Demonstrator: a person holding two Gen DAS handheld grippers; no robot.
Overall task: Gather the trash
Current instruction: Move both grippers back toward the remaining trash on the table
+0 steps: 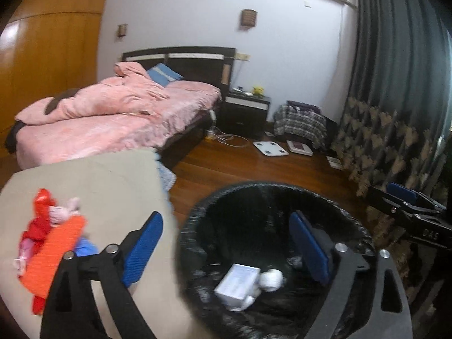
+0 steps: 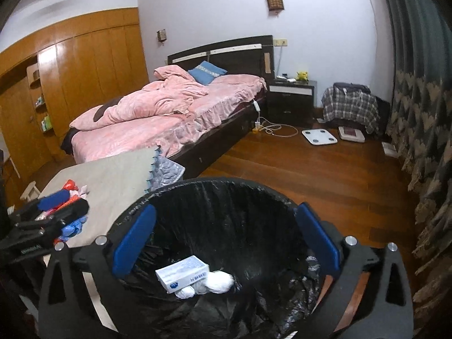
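The left gripper (image 1: 226, 250) stands spread wide and empty, its ribbed blue pads (image 1: 142, 251) straddling the near rim of the bin (image 1: 192, 226). The right gripper (image 2: 226, 238) is likewise splayed apart over the bin's mouth, nothing between its fingers. Both sets of black arms are cut off at the lower frame edge.

The bin is round, lined with a crinkled glossy black bag (image 2: 226, 206). At its bottom lies a white rectangular carton (image 2: 182, 274) with blue print too small to read, and at its 4 o'clock a crumpled white wad (image 2: 217, 281), partly tucked under the carton.

At the bin's 9 o'clock is a beige cloth-covered surface (image 1: 107, 180) carrying a blurred heap: red plastic (image 1: 42, 200), an orange knit-textured piece (image 1: 53, 254), pink bits and something blue, hard to identify. In the right wrist view the left gripper hides most of it.

At 12 o'clock, beyond the wood floor (image 2: 310, 169), stands a bed (image 2: 169, 113) with rumpled pink plush bedding.
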